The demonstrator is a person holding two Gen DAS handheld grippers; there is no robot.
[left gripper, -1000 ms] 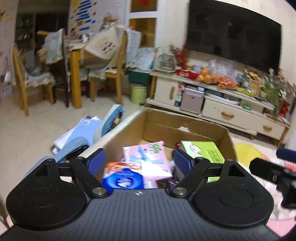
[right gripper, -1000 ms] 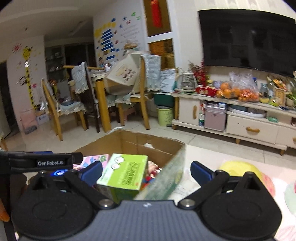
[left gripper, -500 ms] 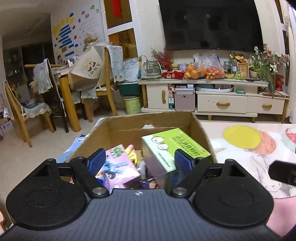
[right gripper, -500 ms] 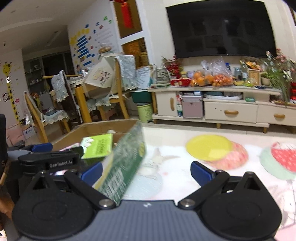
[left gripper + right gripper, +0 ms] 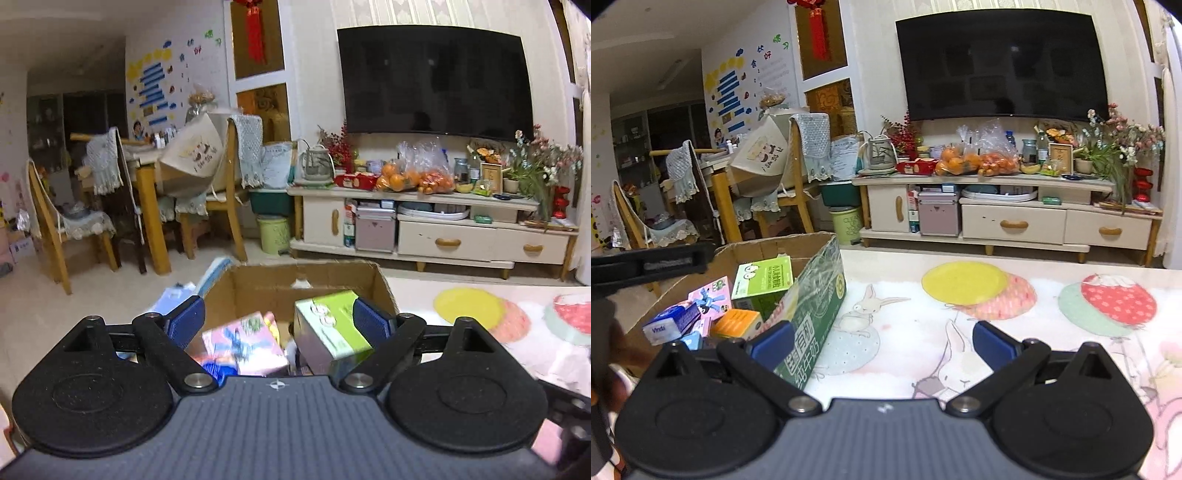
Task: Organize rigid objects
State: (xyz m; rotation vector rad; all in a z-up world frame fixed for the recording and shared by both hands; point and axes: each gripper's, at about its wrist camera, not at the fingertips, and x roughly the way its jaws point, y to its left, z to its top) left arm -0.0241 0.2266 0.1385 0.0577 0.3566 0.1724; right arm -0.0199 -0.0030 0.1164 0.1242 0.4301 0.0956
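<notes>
An open cardboard box (image 5: 258, 280) stands at the table's left edge; it also shows in the right wrist view (image 5: 812, 314). Inside lie a green carton (image 5: 328, 325), a pink box (image 5: 243, 341), a blue Vinda pack (image 5: 670, 321) and an orange box (image 5: 737, 321). My left gripper (image 5: 277, 323) is open and empty above the box. My right gripper (image 5: 882, 341) is open and empty over the mat, just right of the box's green printed side. The left gripper's body (image 5: 650, 262) shows at the left of the right wrist view.
A printed mat (image 5: 979, 332) with rabbits and coloured circles covers the table. Beyond it stand a TV cabinet (image 5: 1008, 218) with oranges and flowers, a TV (image 5: 997, 62), a green bin (image 5: 846, 225), and wooden chairs (image 5: 62, 221) by a dining table.
Both grippers have swung right and tilted up. The right gripper has moved from over the box to over the mat. The left view now looks level across the box.
</notes>
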